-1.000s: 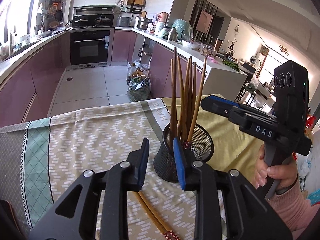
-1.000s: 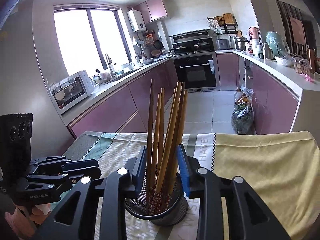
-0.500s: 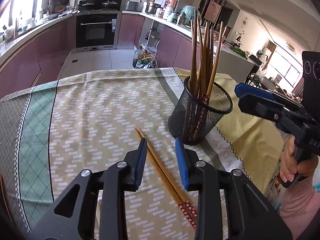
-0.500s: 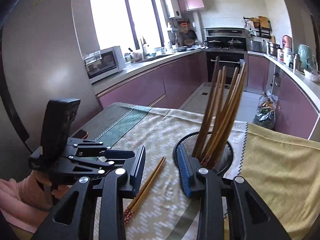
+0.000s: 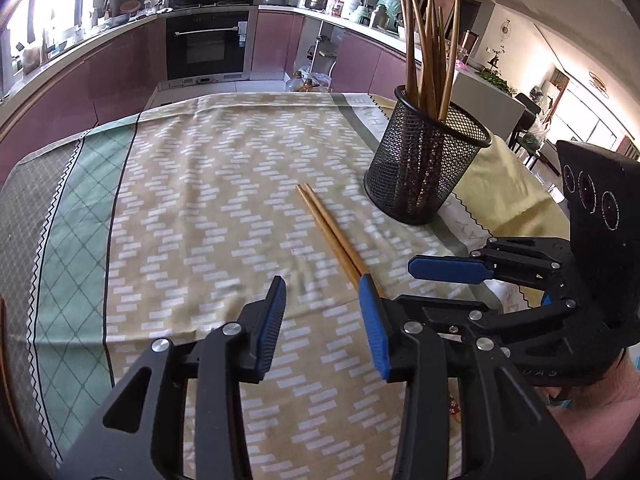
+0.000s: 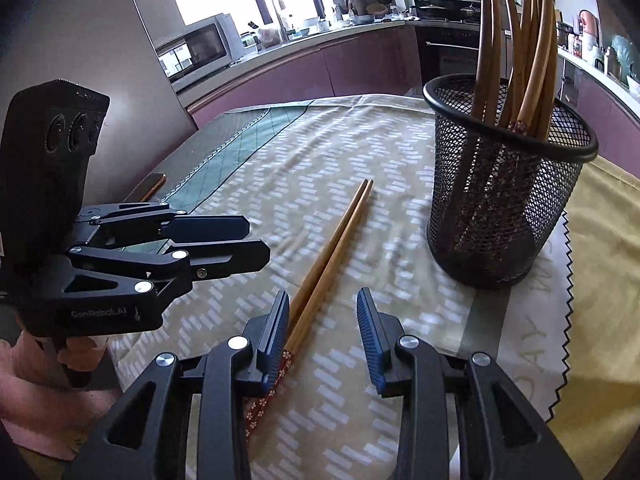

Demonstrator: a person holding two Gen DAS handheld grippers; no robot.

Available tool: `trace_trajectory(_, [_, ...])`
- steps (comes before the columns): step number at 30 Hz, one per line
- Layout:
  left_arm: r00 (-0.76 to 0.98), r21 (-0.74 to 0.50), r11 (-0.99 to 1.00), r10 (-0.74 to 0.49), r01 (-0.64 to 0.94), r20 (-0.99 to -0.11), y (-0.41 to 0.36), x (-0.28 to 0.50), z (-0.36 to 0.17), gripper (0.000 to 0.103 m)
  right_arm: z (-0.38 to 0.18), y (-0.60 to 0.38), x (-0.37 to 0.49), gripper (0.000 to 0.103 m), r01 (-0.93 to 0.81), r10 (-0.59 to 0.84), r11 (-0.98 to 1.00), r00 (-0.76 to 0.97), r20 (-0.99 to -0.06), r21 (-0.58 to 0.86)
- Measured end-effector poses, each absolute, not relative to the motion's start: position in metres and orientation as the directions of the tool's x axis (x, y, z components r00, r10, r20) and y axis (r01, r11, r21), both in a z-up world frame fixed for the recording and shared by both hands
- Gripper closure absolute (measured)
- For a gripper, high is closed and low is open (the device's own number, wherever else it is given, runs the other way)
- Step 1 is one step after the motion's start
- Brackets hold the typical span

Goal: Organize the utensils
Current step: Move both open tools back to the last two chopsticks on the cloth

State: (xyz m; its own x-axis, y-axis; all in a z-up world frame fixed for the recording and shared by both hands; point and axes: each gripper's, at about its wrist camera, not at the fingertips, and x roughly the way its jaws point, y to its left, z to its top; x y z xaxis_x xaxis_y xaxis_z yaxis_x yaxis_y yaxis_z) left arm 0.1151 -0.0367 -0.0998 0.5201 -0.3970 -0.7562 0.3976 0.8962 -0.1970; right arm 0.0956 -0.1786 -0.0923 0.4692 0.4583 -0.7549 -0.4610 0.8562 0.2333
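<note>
A pair of wooden chopsticks [image 5: 330, 231] lies flat on the patterned tablecloth [image 5: 192, 200], its red flowered ends toward me; it also shows in the right wrist view [image 6: 332, 256]. A black mesh cup [image 5: 426, 160] holds several upright chopsticks; it shows in the right wrist view [image 6: 504, 184] too. My left gripper [image 5: 322, 316] is open and empty, just short of the pair's near end. My right gripper [image 6: 323, 328] is open, low over the pair's decorated end, its left finger next to it. Each gripper shows in the other's view: the right [image 5: 452, 270], the left [image 6: 224, 240].
The table's far edge drops to a tiled kitchen floor with purple cabinets and an oven [image 5: 206, 46] behind. A phone [image 6: 150, 186] lies near the table's left edge. A yellow cloth [image 6: 600, 264] covers the right side.
Both grippers have drawn back from the mesh cup and dropped low toward the table. The loose pair on the cloth now lies just in front of both grippers.
</note>
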Motion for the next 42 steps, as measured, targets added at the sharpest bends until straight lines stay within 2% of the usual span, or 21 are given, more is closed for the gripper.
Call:
trace_trajectory(17, [0.516, -0.199, 0.896, -0.397, 0.396, -0.759, -0.035, 0.108, -0.108, 0.065, -0.099, -0.169, 0.091, 0.071, -0.436, 0.383, 0.886, 0.496, -0.779, 0.158])
trace_trajectory(25, [0.506, -0.194, 0.892, -0.399, 0.409, -0.765, -0.040, 0.107, -0.111, 0.064, -0.100, -0.180, 0.096, 0.075, -0.393, 0.407, 0.892, 0.481, -0.776, 0.225])
trace_trajectory(42, [0.476, -0.120, 0.879, -0.360, 0.462, -0.802, -0.070, 0.110, -0.121, 0.064, -0.100, -0.191, 0.099, 0.075, -0.372, 0.404, 0.897, 0.475, -0.782, 0.237])
